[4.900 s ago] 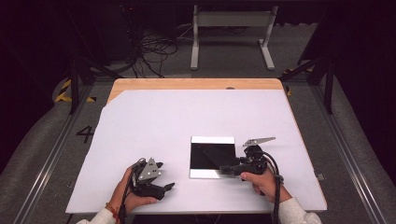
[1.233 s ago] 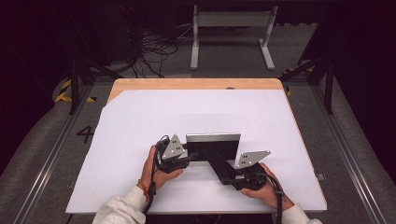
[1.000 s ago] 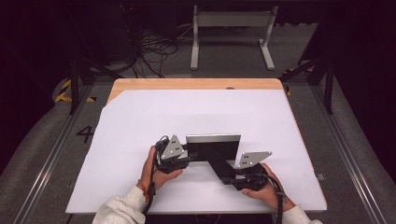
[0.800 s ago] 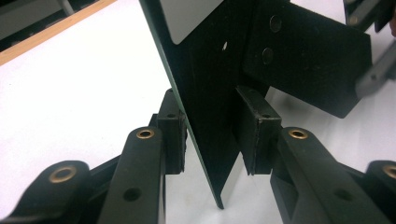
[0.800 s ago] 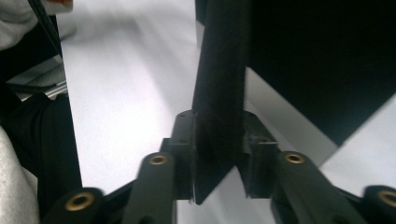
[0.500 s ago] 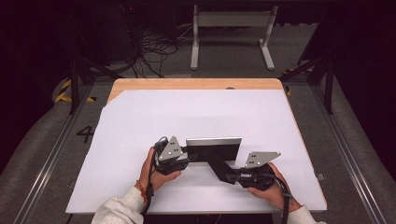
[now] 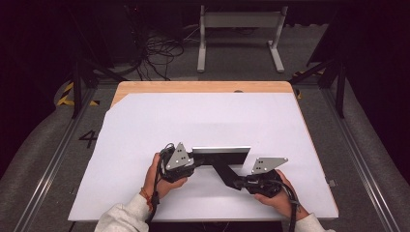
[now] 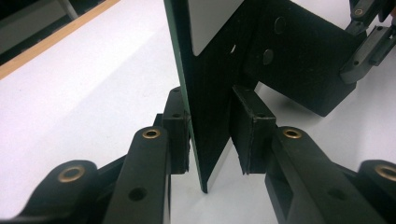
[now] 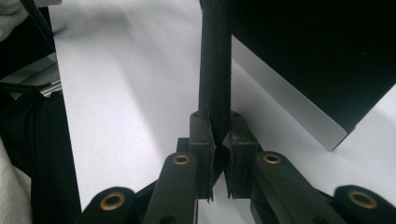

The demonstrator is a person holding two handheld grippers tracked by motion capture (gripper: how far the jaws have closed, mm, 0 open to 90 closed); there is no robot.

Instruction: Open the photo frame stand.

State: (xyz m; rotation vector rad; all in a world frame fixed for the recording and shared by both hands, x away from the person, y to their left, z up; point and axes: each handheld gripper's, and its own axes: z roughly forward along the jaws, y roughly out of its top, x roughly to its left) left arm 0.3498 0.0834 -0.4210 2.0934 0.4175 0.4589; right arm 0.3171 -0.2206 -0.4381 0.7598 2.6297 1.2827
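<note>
Step in hand, as judged: a picture frame (image 7: 221,155) is being stood upright on the white table cover (image 7: 145,125), lower centre of the high view, with its back stand (image 7: 223,170) pulled out toward the lower right.

Left gripper (image 7: 192,162): jaws astride the frame's left edge. In the left gripper view one pad (image 8: 176,135) lies against the green-edged board (image 8: 198,93); the other pad (image 8: 250,133) stands a little off it. So no clamp is shown, only a steadying hold.

Right gripper (image 7: 237,181): jaws have just been closing and are now pinched on the stand's strut (image 9: 215,70), seen centre frame in the right gripper view.

Next move, as judged: the stand is to be swung to its full angle and its foot set on the cover. The board must be kept vertical by the left gripper until the weight is taken. Release should be gentle, right first, or the frame may tip.
</note>
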